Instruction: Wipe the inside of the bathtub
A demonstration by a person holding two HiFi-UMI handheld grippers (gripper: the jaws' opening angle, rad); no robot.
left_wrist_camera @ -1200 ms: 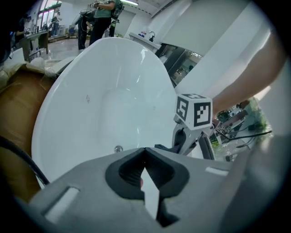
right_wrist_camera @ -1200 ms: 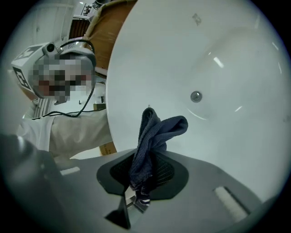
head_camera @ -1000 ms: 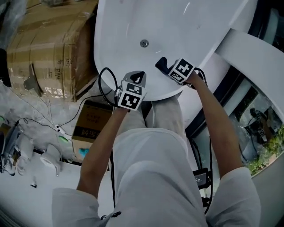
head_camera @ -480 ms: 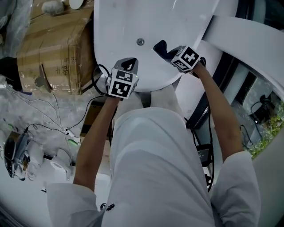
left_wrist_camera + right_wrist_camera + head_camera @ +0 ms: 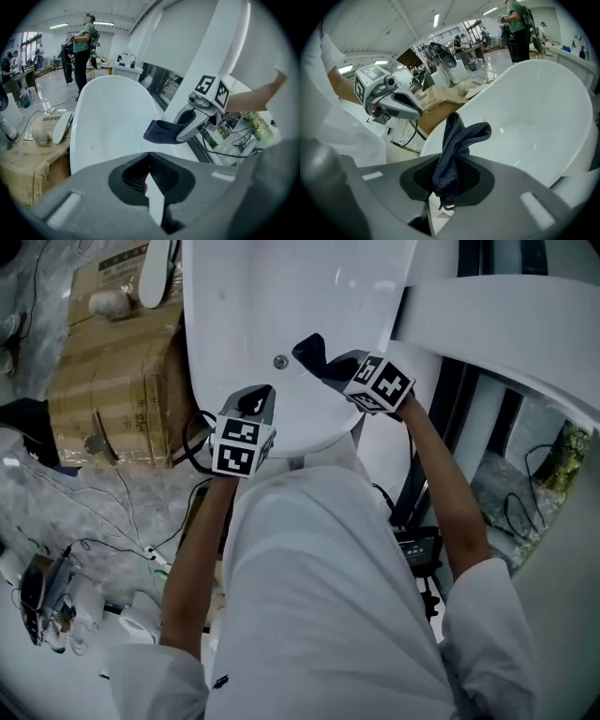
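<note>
Right jaws: my right gripper [image 5: 330, 365] is clamped on the dark blue cloth [image 5: 310, 350].
Left jaws: my left gripper [image 5: 259, 397] is pressed together and holds nothing.
Change: the cloth has gone forward from the rim and is now near the drain [image 5: 279, 362].
Bathtub [image 5: 244, 306]: I judge the wiping can begin.

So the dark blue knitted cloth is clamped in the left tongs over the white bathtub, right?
No. The dark blue knitted cloth is clamped in the right tongs, not the left tongs, which are shut on nothing. The right gripper view shows it pinched between them. It is over the white bathtub, as you said.
</note>
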